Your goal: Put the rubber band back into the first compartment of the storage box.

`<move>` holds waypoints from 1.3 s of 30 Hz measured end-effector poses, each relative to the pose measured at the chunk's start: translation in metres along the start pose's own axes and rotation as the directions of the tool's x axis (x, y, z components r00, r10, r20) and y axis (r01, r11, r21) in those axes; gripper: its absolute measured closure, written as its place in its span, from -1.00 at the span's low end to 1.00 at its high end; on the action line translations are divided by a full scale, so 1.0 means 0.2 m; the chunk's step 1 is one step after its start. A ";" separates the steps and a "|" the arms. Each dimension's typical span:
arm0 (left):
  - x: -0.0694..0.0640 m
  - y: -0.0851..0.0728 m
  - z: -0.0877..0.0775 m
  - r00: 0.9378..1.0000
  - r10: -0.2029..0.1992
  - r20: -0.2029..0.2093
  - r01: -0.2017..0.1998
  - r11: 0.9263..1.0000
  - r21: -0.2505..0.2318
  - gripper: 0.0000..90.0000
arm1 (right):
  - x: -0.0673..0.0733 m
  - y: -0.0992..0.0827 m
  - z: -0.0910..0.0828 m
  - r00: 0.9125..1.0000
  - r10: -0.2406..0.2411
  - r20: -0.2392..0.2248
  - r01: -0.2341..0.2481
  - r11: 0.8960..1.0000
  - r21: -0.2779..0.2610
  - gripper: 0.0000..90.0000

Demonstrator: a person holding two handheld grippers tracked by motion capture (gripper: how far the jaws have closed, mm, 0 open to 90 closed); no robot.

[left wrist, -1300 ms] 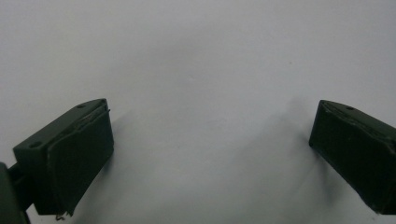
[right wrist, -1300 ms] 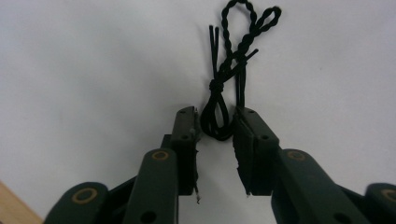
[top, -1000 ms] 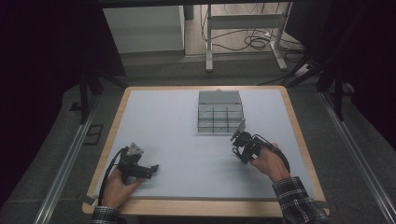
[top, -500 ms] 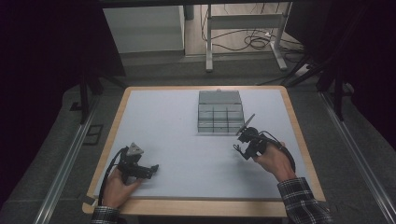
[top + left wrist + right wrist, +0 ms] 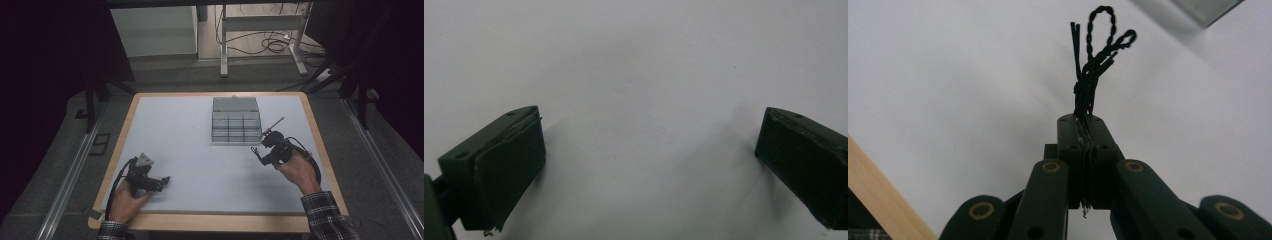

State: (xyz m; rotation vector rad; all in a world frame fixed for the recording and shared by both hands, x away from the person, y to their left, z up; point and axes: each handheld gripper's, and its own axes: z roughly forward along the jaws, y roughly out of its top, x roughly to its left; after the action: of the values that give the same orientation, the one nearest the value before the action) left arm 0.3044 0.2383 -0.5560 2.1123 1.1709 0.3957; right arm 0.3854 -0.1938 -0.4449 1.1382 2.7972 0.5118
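Near edge, high view: left hand point(image 5: 125, 200) rests on the table point(image 5: 175, 135) at its front-left corner, holding the left gripper point(image 5: 162, 182) low over the surface, jaws aimed toward table centre-right. Grey three-cornered plate point(image 5: 145, 160) sits on top of it. Left gripper view: the two black pads point(image 5: 506, 170) are spread wide, bare pale tabletop between them, nothing held.

Right side, a bit farther in: right hand point(image 5: 298, 170), plaid sleeve point(image 5: 327, 215) behind it, holds the right gripper point(image 5: 257, 152) near the front-right corner of the box. Jaws point left and slightly toward the near edge in the high view.

Right gripper view: jaws pressed together, pinching a bundle of thin black twist ties point(image 5: 1093, 65). Long axis of the bundle runs straight out along the jaw line, away from the camera. Free ends beyond the jaw tips: two twisted loops at the far end, a couple of straight strands beside them on the left. A short tail pokes out behind the clamped pads. Bundle is off the table, over bare surface; I cannot tell how high. Wooden table edge shows lower left in that view.

Farther back: grey compartment box point(image 5: 236, 121), lid open and lying flat behind, three columns of cells. Contents too small to tell. Box sits right of centre, just beyond the right gripper, not touching it.

Beyond the table: floor, metal frame legs point(image 5: 260, 35), loose cables point(image 5: 272, 45).
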 end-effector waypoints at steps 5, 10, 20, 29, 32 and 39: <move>0.00 0.00 0.00 1.000 0.000 0.000 0.000 1.000 0.000 -1.00 | -0.01 0.01 -0.01 1.000 0.015 -0.010 -0.016 0.999 -0.043 0.92; 0.00 0.00 0.00 1.000 0.000 0.000 0.000 1.000 0.000 -1.00 | -0.02 0.04 -0.02 0.999 0.030 -0.019 -0.032 0.995 -0.091 0.92; 0.00 0.00 0.00 1.000 0.000 0.000 0.000 1.000 0.000 -1.00 | -0.03 0.08 0.00 1.000 0.030 0.004 -0.029 0.989 -0.145 0.92; 0.00 0.00 0.00 1.000 0.001 0.000 -0.001 1.000 0.000 -1.00 | -0.04 0.13 0.00 0.999 0.041 0.022 -0.035 0.978 -0.205 0.92; 0.00 0.00 0.00 1.000 0.000 0.000 0.000 1.000 0.000 -1.00 | -0.06 0.14 0.00 0.999 0.046 0.027 -0.039 0.974 -0.223 0.92; 0.00 0.00 0.00 1.000 0.000 0.000 0.000 1.000 0.000 -1.00 | -0.07 0.17 0.02 0.998 0.054 0.036 -0.043 0.967 -0.251 0.92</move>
State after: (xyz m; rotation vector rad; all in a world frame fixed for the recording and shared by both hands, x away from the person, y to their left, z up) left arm 0.3044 0.2383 -0.5559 2.1128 1.1706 0.3959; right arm 0.4198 -0.1796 -0.4373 1.1491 2.5815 0.8079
